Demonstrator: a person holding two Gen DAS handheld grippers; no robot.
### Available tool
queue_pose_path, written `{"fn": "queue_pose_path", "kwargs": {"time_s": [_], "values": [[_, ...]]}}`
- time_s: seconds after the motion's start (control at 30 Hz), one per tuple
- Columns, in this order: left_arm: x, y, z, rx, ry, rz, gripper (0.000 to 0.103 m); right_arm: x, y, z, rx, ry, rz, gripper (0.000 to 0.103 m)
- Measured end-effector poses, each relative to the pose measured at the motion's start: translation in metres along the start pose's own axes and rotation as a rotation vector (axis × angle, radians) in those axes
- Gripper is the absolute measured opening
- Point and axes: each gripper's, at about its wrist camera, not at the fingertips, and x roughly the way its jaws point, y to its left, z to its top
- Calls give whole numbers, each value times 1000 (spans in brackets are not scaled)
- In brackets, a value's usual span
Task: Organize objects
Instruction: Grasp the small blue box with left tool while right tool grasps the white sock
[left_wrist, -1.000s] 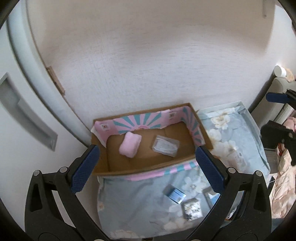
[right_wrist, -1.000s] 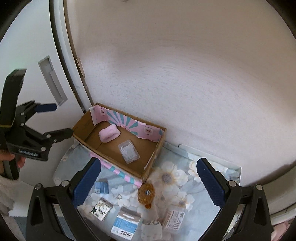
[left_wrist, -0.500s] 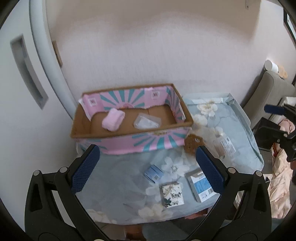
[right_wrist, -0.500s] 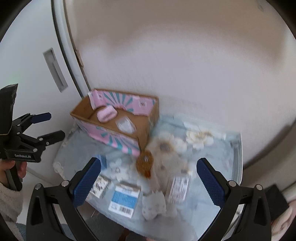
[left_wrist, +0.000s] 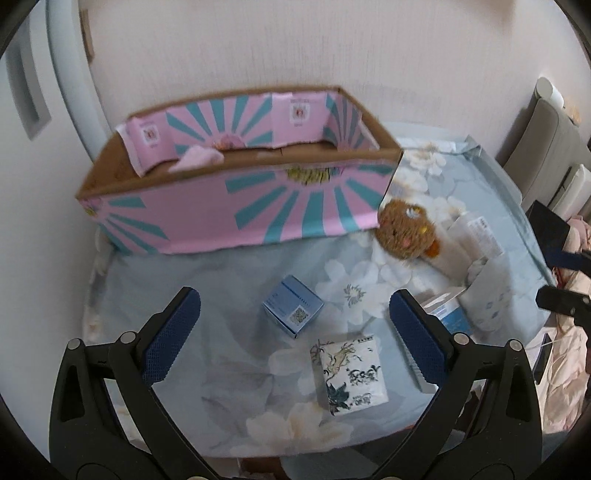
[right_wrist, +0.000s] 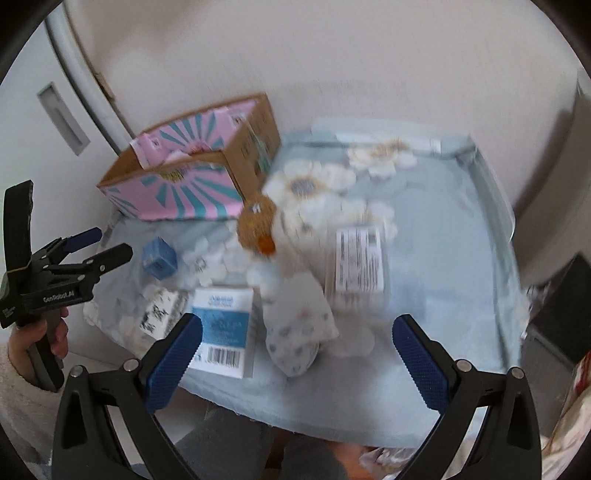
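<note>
A pink and teal cardboard box (left_wrist: 240, 206) stands at the back left of a floral blue cloth (left_wrist: 236, 295), with a pink soft item (left_wrist: 199, 158) inside. My left gripper (left_wrist: 293, 325) is open and empty, low over a small blue box (left_wrist: 293, 308) and a white ink-print packet (left_wrist: 351, 374). My right gripper (right_wrist: 295, 350) is open and empty above a white spotted pouch (right_wrist: 299, 328). A blue-labelled white box (right_wrist: 221, 325), a brown plush (right_wrist: 256, 223) and a labelled packet (right_wrist: 358, 258) lie nearby.
A white wall runs behind the table and a white door with a recessed handle (right_wrist: 62, 114) stands at left. The left gripper (right_wrist: 99, 245) shows in the right wrist view, held in a hand. A grey chair (left_wrist: 546, 140) and pink fabric (left_wrist: 569, 369) are at right.
Both grippers have pulled back from over the cardboard box and dropped lower toward the loose items at the table's front. Both stay open and empty.
</note>
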Motion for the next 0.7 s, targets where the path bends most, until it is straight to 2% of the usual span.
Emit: {"fn": "queue_pose_path", "kwargs": {"time_s": [0.23, 0.27, 0.33, 0.6, 0.7], "values": [[40, 7, -8, -28, 20, -25, 93, 34, -4, -14, 51, 45, 9, 89], [44, 7, -8, -29, 22, -26, 86, 38, -5, -15, 58, 47, 12, 87], [53, 8, -8, -31, 35, -32, 81, 43, -5, -15, 70, 46, 14, 84], [70, 6, -14, -21, 46, -30, 73, 59, -8, -14, 105, 61, 32, 74], [74, 5, -16, -10, 48, -33, 55, 62, -9, -13, 110, 63, 25, 65]]}}
